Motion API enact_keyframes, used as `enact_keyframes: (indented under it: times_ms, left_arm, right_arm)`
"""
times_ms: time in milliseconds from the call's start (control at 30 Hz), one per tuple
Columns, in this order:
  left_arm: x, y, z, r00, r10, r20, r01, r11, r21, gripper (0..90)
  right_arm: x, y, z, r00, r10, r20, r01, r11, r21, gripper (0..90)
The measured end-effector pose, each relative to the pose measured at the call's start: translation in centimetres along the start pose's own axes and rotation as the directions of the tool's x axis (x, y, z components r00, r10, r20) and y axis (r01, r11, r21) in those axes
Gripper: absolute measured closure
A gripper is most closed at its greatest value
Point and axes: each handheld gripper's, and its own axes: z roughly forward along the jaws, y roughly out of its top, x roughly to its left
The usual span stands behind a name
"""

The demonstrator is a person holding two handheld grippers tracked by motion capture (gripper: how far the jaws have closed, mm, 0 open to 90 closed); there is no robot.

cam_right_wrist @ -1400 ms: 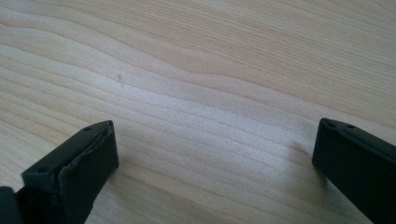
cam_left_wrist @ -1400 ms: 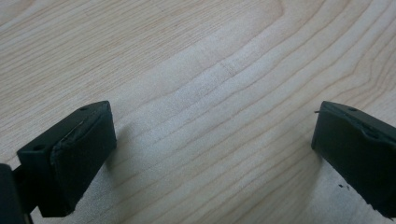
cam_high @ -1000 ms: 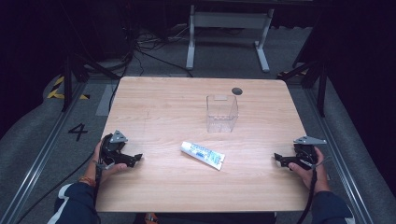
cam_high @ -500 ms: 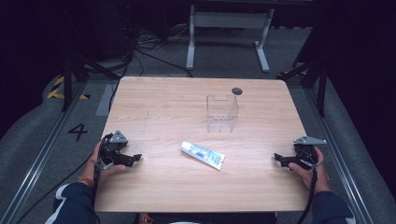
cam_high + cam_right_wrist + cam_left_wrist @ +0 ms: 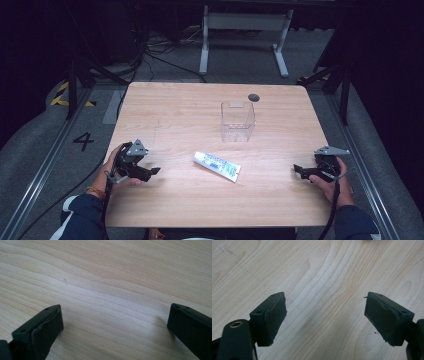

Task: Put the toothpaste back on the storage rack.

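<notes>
A white toothpaste tube (image 5: 217, 166) with blue print lies flat near the middle of the wooden table (image 5: 190, 115). Behind it stands an empty clear plastic box (image 5: 237, 121), upright. My left gripper (image 5: 154, 171) is held by a hand at the table's left front and points right toward the tube, well short of it. Its jaws have just been closing a little and still stand open over bare wood (image 5: 324, 312), with nothing between them. My right gripper (image 5: 296, 168) rests at the right front, pointing left, open over bare wood (image 5: 115, 320).
A small dark round disc (image 5: 253, 97) sits on the table behind the box. Beyond the far edge are a white metal stand (image 5: 245, 22) and cables on the floor. Floor rails run along both sides of the table.
The left gripper has lifted slightly and shifted a little toward the tube. The right gripper, the tube and the box have stayed put.
</notes>
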Motion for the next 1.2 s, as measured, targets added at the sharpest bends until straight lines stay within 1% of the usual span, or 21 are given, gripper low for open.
enact_keyframes:
  times_ms: [33, 100, 200, 267, 300, 333, 367, 400, 500, 567, 600, 733, 800, 833, 867, 933, 1000, 1033, 1100, 1167, 1200]
  left_arm:
    - [-0.1, 0.2, 0.1, 1.0, 0.0, 0.009, 0.0, 1.0, 0.001, 18.4]
    - [-0.3, 0.5, 0.2, 0.9999, 0.007, 0.01, -0.007, 1.0, 0.0, 18.5]
    - [-0.6, 1.1, 0.3, 0.9994, 0.03, 0.017, -0.03, 0.9995, 0.002, 18.4]
    - [-0.7, 1.6, 0.5, 0.9988, 0.038, 0.03, -0.038, 0.9993, -0.002, 18.4]
    - [-0.9, 1.9, 0.6, 0.9981, 0.05, 0.036, -0.05, 0.9987, 0.001, 18.4]
    - [-1.0, 2.2, 0.6, 0.9966, 0.064, 0.051, -0.065, 0.9979, 0.008, 18.8]
    - [-1.2, 2.5, 0.7, 0.9944, 0.087, 0.061, -0.088, 0.9959, 0.019, 20.0]
    - [-1.3, 2.7, 0.7, 0.9926, 0.106, 0.06, -0.107, 0.9941, 0.018, 21.4]
    - [-1.7, 3.5, 1.0, 0.9897, 0.125, 0.07, -0.126, 0.992, 0.013, 21.8]
    - [-1.9, 4.0, 1.1, 0.9864, 0.145, 0.077, -0.147, 0.9891, 0.014, 22.2]
    - [-2.0, 4.2, 1.2, 0.9856, 0.15, 0.077, -0.151, 0.9884, 0.009, 22.1]
    - [-2.3, 5.0, 1.7, 0.9827, 0.167, 0.081, -0.169, 0.9856, 0.014, 21.9]
    - [-2.4, 5.3, 1.9, 0.9789, 0.185, 0.086, -0.187, 0.9821, 0.02, 22.0]
    - [-2.5, 5.5, 2.0, 0.9758, 0.196, 0.096, -0.2, 0.9794, 0.028, 22.3]
    - [-2.5, 5.5, 2.0, 0.9758, 0.196, 0.096, -0.2, 0.9794, 0.028, 23.6]
    - [-2.7, 6.0, 1.9, 0.9715, 0.214, 0.102, -0.218, 0.9757, 0.025, 24.0]
    - [-2.8, 6.4, 1.8, 0.9697, 0.217, 0.113, -0.22, 0.9755, 0.015, 23.8]
    - [-2.9, 6.6, 1.9, 0.969, 0.22, 0.112, -0.223, 0.9746, 0.015, 23.7]
    - [-3.1, 7.1, 2.0, 0.9644, 0.236, 0.119, -0.24, 0.9707, 0.018, 23.0]
    - [-3.4, 7.6, 2.2, 0.9599, 0.251, 0.125, -0.254, 0.9671, 0.011, 22.9]
    - [-3.6, 8.0, 2.3, 0.955, 0.264, 0.135, -0.268, 0.9635, 0.01, 22.9]
  right_arm:
    - [0.0, 0.0, 0.0, 1.0, 0.0, 0.0, 0.0, 1.0, 0.0, 0.4]
    - [0.0, 0.0, 0.0, 1.0, 0.0, -0.001, 0.0, 1.0, 0.0, 0.4]
    - [0.0, 0.0, 0.0, 1.0, -0.001, -0.001, 0.001, 1.0, 0.0, 0.4]
    - [0.0, 0.0, 0.0, 1.0, -0.001, -0.001, 0.001, 1.0, 0.0, 0.4]
    - [0.0, 0.0, 0.0, 1.0, -0.001, -0.001, 0.001, 1.0, 0.0, 0.4]
    - [0.0, 0.0, 0.0, 1.0, -0.002, -0.002, 0.002, 1.0, 0.0, 0.4]
    - [0.0, 0.0, 0.0, 1.0, -0.002, -0.002, 0.002, 1.0, 0.0, 0.4]
    - [0.0, 0.0, 0.0, 1.0, -0.002, -0.003, 0.002, 1.0, 0.0, 0.4]
    - [0.0, 0.0, 0.0, 1.0, -0.004, -0.005, 0.004, 1.0, 0.0, 0.4]
    - [0.0, 0.0, 0.0, 1.0, -0.004, -0.005, 0.004, 1.0, 0.0, 0.4]
    - [0.0, 0.0, 0.0, 1.0, -0.005, -0.006, 0.005, 1.0, 0.0, 0.4]
    - [0.0, -0.1, 0.0, 1.0, -0.005, -0.006, 0.005, 1.0, -0.001, 0.4]
    - [0.0, 0.0, 0.0, 1.0, -0.005, -0.006, 0.005, 1.0, -0.001, 0.4]
    - [0.1, -0.1, 0.0, 1.0, -0.005, -0.006, 0.005, 1.0, 0.0, 0.4]
    - [0.1, -0.1, 0.0, 1.0, -0.005, -0.006, 0.005, 1.0, 0.0, 0.4]
    - [0.0, -0.1, 0.0, 1.0, -0.006, -0.005, 0.006, 1.0, -0.001, 0.4]
    - [0.1, -0.1, -0.1, 1.0, -0.005, -0.003, 0.005, 1.0, -0.002, 0.4]
    - [0.1, -0.1, -0.1, 1.0, -0.004, -0.002, 0.004, 1.0, -0.003, 0.5]
    - [0.1, -0.1, -0.1, 1.0, 0.0, -0.001, 0.0, 1.0, -0.002, 0.5]
    - [0.2, -0.1, -0.1, 1.0, 0.002, 0.001, -0.002, 1.0, -0.001, 0.5]
    - [0.2, -0.1, -0.1, 1.0, 0.002, 0.001, -0.002, 1.0, -0.001, 0.5]
